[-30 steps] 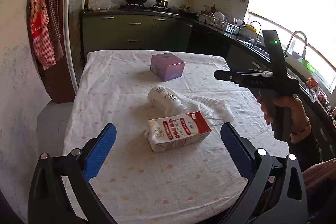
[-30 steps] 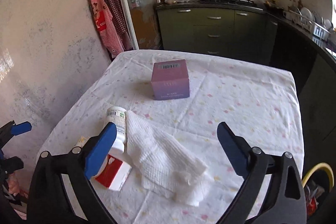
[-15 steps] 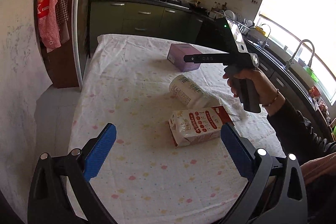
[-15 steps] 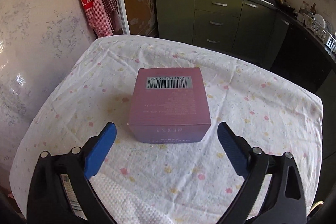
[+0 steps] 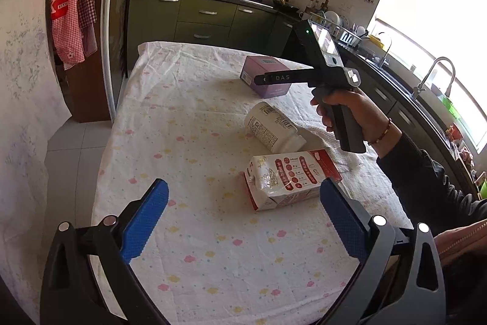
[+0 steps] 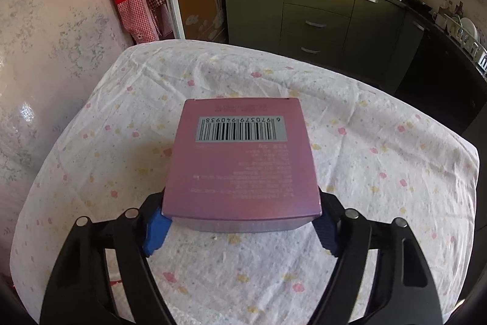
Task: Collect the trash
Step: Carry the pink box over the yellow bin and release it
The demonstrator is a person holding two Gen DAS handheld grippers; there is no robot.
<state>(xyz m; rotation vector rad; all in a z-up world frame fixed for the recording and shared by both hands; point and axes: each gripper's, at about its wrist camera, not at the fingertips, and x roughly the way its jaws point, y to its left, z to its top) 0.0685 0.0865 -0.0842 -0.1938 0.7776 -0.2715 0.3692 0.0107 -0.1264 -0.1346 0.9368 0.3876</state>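
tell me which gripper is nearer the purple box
Right. The right gripper straddles the purple box, jaws closing on its sides. The left gripper hangs open at the table's near end, past the milk carton.

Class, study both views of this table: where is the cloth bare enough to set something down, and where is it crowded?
Bare: the wide strip of tablecloth left of the white bottle and milk carton, and the far end beyond the purple box. Crowded: the right side, where bottle, carton and white towel bunch together.
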